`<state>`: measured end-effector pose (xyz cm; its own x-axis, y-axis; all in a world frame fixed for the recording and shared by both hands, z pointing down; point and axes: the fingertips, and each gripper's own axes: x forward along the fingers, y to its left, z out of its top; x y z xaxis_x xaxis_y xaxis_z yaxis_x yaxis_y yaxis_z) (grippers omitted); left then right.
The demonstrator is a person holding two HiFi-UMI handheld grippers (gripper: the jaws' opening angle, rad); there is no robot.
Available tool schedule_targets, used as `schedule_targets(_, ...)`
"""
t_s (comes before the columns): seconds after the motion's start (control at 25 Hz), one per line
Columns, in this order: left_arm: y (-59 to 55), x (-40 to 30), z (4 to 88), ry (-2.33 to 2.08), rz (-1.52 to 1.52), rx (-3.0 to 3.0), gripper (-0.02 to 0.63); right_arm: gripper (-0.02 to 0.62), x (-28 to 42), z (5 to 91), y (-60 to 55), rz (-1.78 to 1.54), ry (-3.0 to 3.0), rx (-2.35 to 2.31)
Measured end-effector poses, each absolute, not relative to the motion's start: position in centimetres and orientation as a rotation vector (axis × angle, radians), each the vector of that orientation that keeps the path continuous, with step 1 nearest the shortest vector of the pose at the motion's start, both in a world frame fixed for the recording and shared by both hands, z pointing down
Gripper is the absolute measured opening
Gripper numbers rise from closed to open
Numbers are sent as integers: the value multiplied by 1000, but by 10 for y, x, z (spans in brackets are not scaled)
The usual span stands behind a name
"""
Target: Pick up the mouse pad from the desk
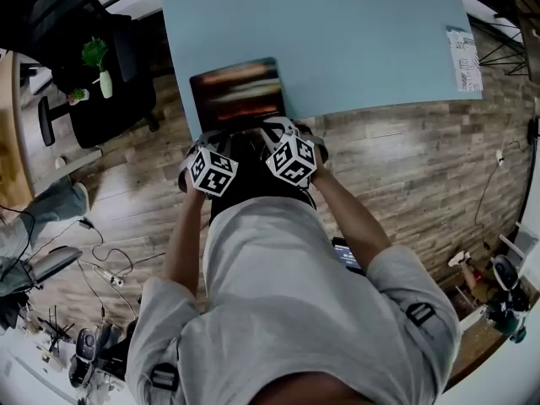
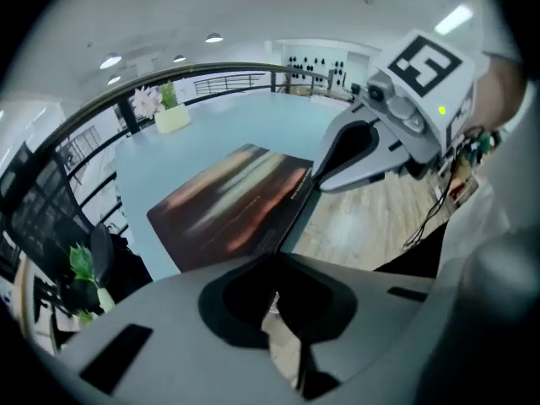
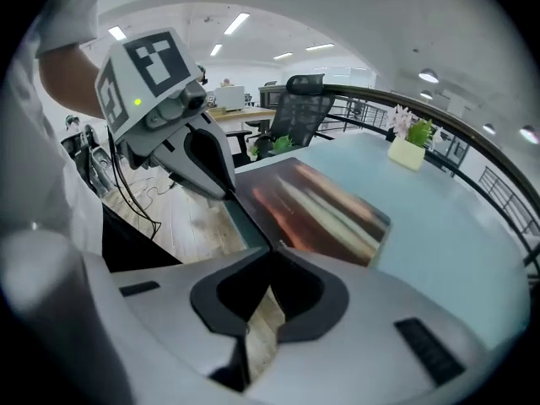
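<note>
A dark, orange-streaked rectangular mouse pad (image 1: 236, 91) is found lying at the near edge of the pale blue counter (image 1: 363, 40). Its near edge is clamped by the fingers of the left gripper (image 2: 275, 257) and of the right gripper (image 3: 275, 248), set side by side.

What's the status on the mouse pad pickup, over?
Both shut: left claw, right claw, pinching mouse pad at its near edge. Pad lies on desk. Nothing blocking.

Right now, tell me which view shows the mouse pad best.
Head view: the mouse pad lies nearly whole at the near edge of the desk. Both gripper views show it slanted, its near edge meeting their jaws.
</note>
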<state>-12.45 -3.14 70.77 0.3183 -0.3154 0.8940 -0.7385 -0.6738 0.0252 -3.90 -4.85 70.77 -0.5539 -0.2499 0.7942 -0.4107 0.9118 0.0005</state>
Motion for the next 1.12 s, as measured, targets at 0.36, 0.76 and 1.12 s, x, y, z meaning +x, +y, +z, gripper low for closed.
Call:
schedule_targets(0.36,-70,-139,675,-994,1124,2109,26,18,-53,672,-78,387,-2214,577)
schedule_targets(0.76,-126,-149,635,-1066,1085,2228,25,17,-62,635,-128,395,-2220,741)
schedule_targets(1.12,-167,-152,603,-1057,985,2316,25,17,-68,600,-170,351,-2210,905)
